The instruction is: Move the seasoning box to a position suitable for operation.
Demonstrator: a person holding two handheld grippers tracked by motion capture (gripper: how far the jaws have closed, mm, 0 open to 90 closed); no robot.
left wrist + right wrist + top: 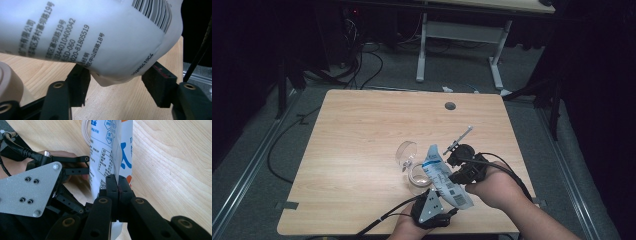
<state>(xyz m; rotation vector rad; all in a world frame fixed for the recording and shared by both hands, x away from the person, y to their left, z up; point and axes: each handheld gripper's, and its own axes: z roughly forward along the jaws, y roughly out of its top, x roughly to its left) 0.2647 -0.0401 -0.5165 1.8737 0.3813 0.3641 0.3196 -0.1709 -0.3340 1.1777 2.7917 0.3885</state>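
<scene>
Holding a white plastic pouch with blue print and a black barcode (443, 176) above the light wooden table (362, 135), the two hand-held grippers work near the front edge of the table. The right gripper (117, 187) has its two black jaws pressed together on a flat seam of the pouch, as the right gripper view shows; the pouch rises from the jaws with its printed side turned toward the other hand. In the high view the right gripper (460, 161) comes from the right side, and the pouch lies tilted between both hands, its top corner pointing away from the person.

The left gripper (116, 80) has its jaws standing wide apart. The rounded lower corner of the pouch (100, 37) hangs between them. It seems to touch the inner edge of each black pad, but I cannot tell if the pads press on it. The left gripper (434, 204), with its grey three-cornered plate, is at the bottom of the high view, just under the pouch.

Just beside the pouch, on its left, a clear glass jar with an open hinged lid (412, 167) stands on the table.
</scene>
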